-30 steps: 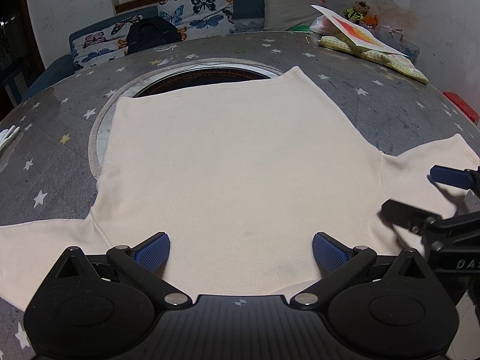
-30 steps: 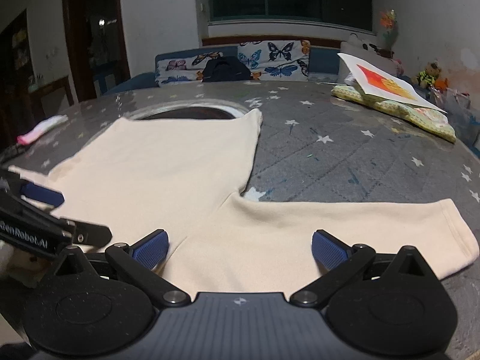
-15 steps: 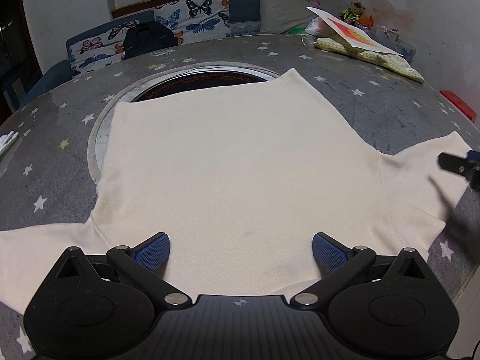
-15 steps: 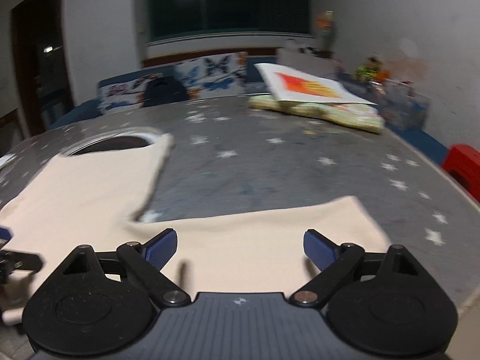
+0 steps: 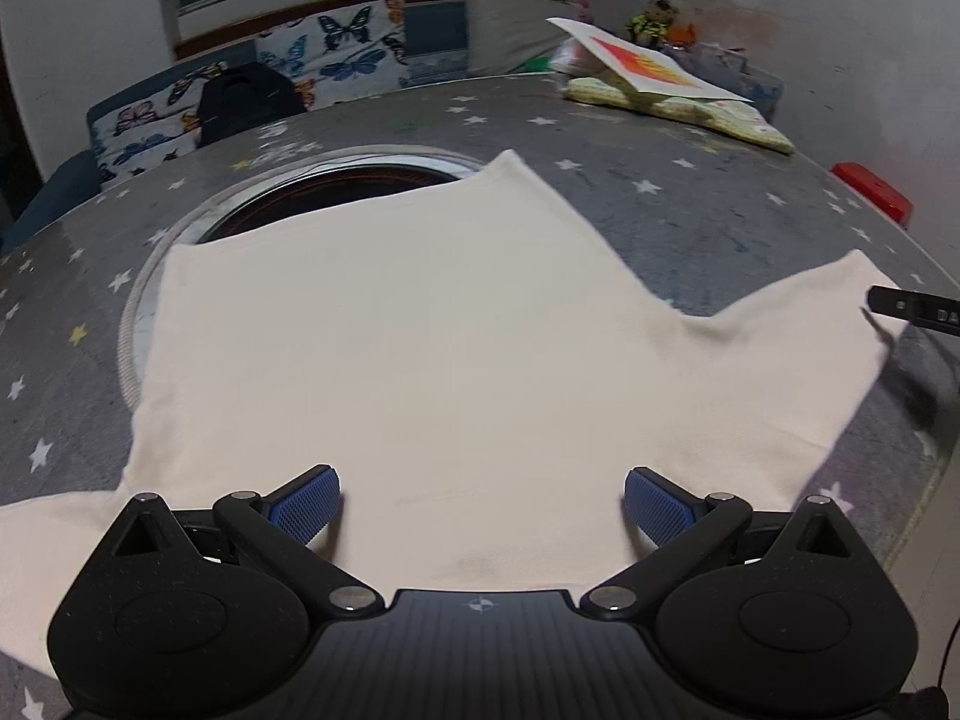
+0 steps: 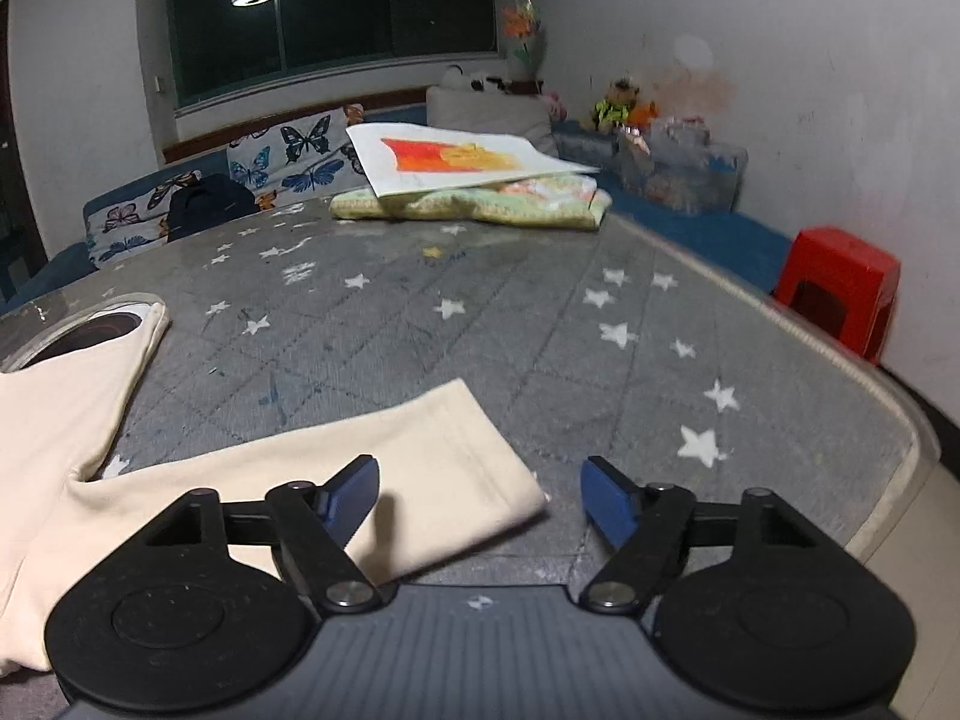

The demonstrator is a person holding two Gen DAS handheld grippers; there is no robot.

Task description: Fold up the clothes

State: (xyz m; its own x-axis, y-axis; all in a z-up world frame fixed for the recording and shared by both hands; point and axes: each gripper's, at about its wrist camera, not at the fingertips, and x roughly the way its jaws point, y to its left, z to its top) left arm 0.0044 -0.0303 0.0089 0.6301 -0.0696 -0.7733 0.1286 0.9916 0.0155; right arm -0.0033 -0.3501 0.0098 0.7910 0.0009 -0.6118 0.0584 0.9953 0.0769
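Right wrist alone shows sleeve cuff (image 6: 480,468) between claw (image 6: 480,495) fingers.

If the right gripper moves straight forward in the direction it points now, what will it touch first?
Probably the cuff end of the cream sleeve, which lies just ahead of the open right gripper, mostly toward its left finger. Past it there is only the star-patterned table. Its height above the cloth is unclear.

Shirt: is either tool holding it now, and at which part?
Nothing is held. Both the left tool and the right tool are open above the shirt.
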